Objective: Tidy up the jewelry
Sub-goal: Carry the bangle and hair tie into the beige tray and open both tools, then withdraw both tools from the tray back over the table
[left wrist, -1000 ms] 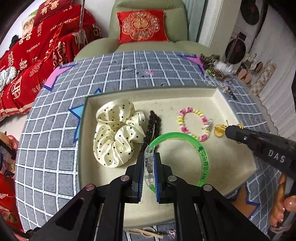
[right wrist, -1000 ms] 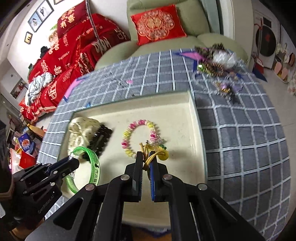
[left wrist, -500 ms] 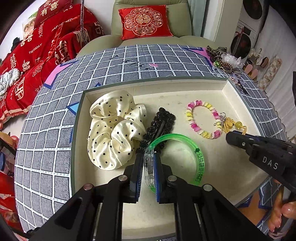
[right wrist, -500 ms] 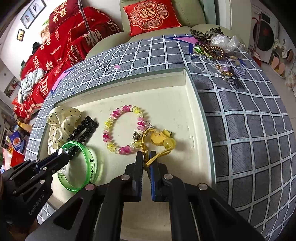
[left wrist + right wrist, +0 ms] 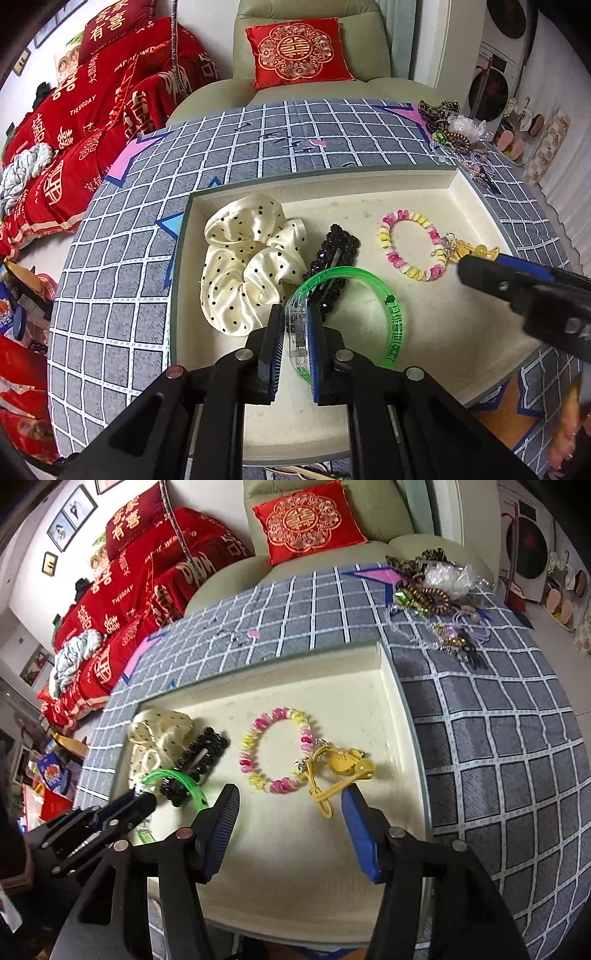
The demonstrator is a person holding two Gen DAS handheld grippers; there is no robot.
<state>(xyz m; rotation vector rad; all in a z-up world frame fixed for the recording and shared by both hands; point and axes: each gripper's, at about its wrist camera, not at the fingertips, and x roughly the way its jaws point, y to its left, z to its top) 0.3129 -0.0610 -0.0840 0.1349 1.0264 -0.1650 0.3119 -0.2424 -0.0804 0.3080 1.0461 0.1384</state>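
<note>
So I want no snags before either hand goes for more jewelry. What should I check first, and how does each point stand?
1. Yellow cord charm free of the right tongs: ok, the pads are opening with nothing pressed between them.
2. Charm inside the tray: ok.
3. Green bangle secure in the left tongs: ok, clamped.
4. Bangle clear of the black hair clip: not ok, it overlaps it.
5. Loose jewelry pile reachable on the cloth: cannot tell.

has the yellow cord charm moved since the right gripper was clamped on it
Yes. The yellow cord charm now lies flat on the cream tray beside the pink and yellow bead bracelet, free of the right gripper, whose fingers are opening.
</note>
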